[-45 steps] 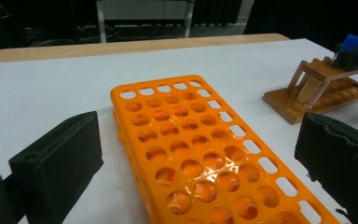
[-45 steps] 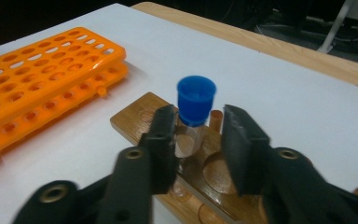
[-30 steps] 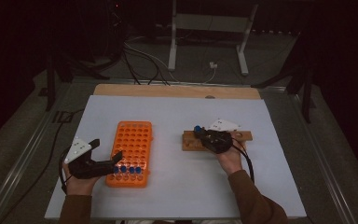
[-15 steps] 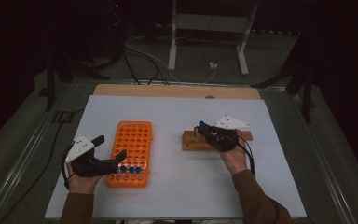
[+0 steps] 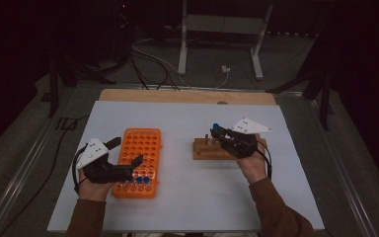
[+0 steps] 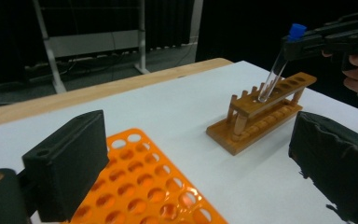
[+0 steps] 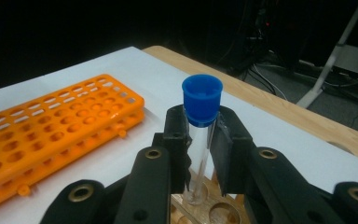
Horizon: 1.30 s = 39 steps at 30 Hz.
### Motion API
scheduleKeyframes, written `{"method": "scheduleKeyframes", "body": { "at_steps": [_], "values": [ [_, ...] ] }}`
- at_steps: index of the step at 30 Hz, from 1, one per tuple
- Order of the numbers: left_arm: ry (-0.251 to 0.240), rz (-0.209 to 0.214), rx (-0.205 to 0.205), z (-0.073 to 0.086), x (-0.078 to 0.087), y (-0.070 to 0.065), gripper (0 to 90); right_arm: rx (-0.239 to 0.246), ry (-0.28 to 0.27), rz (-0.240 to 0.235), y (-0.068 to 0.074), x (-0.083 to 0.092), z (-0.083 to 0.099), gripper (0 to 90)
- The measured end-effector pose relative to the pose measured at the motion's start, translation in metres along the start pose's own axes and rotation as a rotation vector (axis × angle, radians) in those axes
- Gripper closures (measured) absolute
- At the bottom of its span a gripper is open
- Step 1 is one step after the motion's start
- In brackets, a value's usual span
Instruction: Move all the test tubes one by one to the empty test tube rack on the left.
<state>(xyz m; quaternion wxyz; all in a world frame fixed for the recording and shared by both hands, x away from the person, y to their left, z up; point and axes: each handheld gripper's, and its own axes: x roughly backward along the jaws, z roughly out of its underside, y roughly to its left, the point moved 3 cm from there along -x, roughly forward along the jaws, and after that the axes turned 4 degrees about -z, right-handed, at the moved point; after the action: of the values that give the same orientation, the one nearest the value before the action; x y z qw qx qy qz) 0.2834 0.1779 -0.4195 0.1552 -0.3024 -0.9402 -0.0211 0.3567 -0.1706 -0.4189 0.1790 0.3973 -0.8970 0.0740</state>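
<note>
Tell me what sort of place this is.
Probably a lab-style recording bench in a dark room: a white-topped table carries an orange tube rack and a wooden tube rack, and metal stand legs and loose cables sit on the floor behind.

High view looks down; both gripper views closely share the wooden rack (image 6: 261, 112).

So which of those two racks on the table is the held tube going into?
The wooden rack on the right. The right gripper holds a blue-capped tube with its bottom end in that rack's top row of holes; the orange rack sits apart by the left gripper.
</note>
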Motion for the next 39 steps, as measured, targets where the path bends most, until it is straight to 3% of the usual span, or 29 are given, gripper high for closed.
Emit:
{"method": "scheduleKeyframes", "body": {
  "at_steps": [10, 14, 22, 32, 39],
  "values": [
    [-0.020, 0.041, -0.034, -0.014, -0.014, -0.019, 6.8, 0.012, 0.014, -0.066, 0.018, -0.007, -0.007, 76.8],
    [0.017, 0.058, -0.023, -0.017, -0.022, -0.027, 6.9, 0.011, 0.020, -0.102, 0.027, -0.011, -0.011, 76.7],
    [0.073, 0.083, -0.043, -0.019, -0.038, -0.040, 8.7, -0.001, 0.032, -0.179, 0.045, -0.018, -0.020, 76.7],
    [0.083, 0.088, -0.077, -0.019, -0.041, -0.048, 26.6, 0.020, 0.033, -0.257, 0.072, -0.027, -0.035, 76.6],
    [0.090, 0.136, -0.106, -0.017, -0.041, -0.052, 47.6, 0.034, 0.027, -0.316, 0.092, -0.032, -0.046, 76.6]
  ]
}}
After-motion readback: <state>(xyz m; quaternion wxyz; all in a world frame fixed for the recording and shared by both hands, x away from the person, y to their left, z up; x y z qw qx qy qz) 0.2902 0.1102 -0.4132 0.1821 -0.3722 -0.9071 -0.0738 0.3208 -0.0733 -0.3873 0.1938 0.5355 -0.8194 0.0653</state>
